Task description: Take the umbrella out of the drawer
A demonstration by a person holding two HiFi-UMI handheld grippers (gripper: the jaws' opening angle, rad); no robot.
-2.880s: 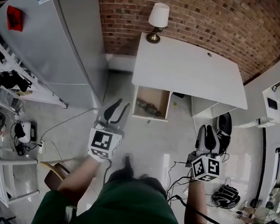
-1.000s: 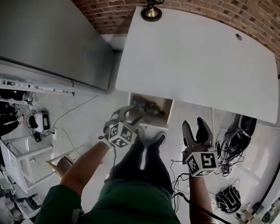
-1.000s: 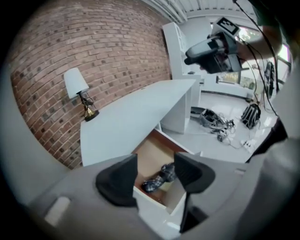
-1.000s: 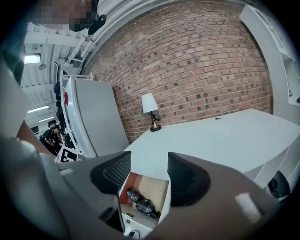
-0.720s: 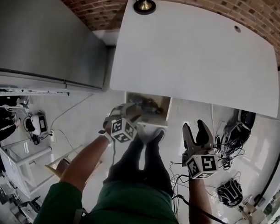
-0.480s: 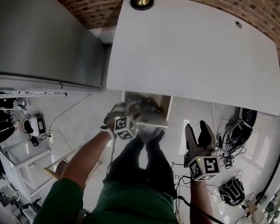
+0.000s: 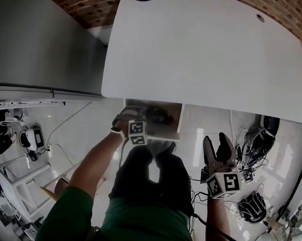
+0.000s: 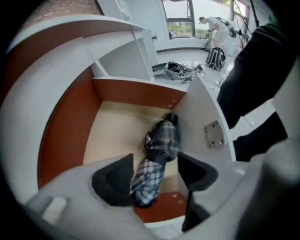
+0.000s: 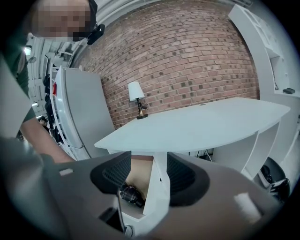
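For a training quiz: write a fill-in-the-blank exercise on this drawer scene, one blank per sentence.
The plaid umbrella lies in the open ____ under the white desk.
The left gripper, whose jaws have just been opening, points down with the ____ in view between them, not gripped.
The right gripper, jaws apart, holds ____.
A lamp stands before the ____ wall.
Missing words: drawer; umbrella; nothing; brick.

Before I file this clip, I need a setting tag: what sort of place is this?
Probably a home-office or studio room: a white desk with an open drawer stands against a brick wall, with a small table lamp on it.
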